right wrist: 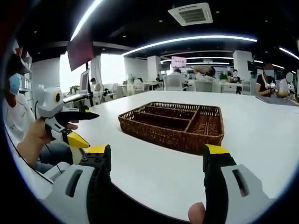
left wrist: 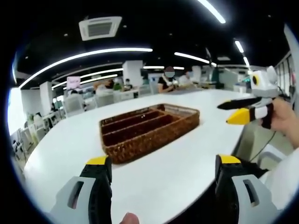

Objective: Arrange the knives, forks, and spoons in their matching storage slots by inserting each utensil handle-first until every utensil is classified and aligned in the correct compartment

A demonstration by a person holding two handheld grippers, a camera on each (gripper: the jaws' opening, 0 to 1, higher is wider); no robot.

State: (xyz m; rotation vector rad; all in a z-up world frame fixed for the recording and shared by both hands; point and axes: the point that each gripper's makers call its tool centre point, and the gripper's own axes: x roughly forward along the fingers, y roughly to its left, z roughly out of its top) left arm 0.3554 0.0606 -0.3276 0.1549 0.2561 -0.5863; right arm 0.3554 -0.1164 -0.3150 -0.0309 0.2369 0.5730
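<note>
The floors of the wicker tray's [left wrist: 149, 128] long compartments are hidden behind its near wall in the left gripper view, so their contents cannot be told. In the right gripper view the tray's [right wrist: 175, 123] near wall likewise masks the slot bottoms. The white table [left wrist: 187, 163] is cut off at the lower edge. The distant desks [right wrist: 205, 86] and seated people are too small and blurred to be made out.

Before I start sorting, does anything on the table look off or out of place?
Nothing is spilled or damaged. The brown woven wicker organiser tray sits flat on the white table with bare compartments, and I see no knives, forks or spoons. Left gripper and right gripper hover open.
</note>
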